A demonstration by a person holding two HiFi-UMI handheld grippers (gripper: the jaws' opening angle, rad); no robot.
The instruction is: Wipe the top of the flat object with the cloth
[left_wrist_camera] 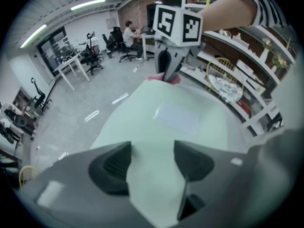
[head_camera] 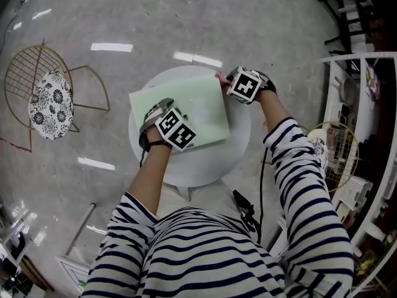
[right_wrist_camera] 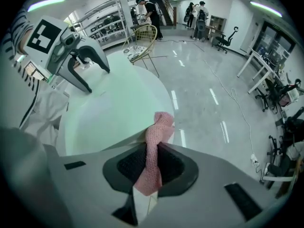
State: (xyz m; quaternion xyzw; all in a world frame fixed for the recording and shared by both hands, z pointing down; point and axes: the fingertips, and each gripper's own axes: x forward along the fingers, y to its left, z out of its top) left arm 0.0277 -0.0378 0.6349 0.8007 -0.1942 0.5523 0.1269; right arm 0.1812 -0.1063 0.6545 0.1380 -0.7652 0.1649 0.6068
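The round white table (head_camera: 186, 166) carried the task's flat object, a pale green board (head_camera: 198, 107), lying flat and covering much of the tabletop. The left gripper (left_wrist_camera: 152, 163) pointed steeply down over the board's near-left part with its jaws spread wide and nothing pinched. The green surface showed in the gap between them, and whether their tips touched it could not be told. The right gripper (right_wrist_camera: 149, 167) stood at the board's far-right corner, its jaws pressed together on a pink knitted cloth (right_wrist_camera: 159, 127) (a bunched strip hanging out past the tips and over the board's edge). By my judgement, the step in hand was bringing the cloth onto the board to begin wiping, with the top looking not yet covered by strokes. The next move would call for lowering the cloth flat against the surface and sweeping it across towards the left gripper, which should steady the board so it would not slide on the table.
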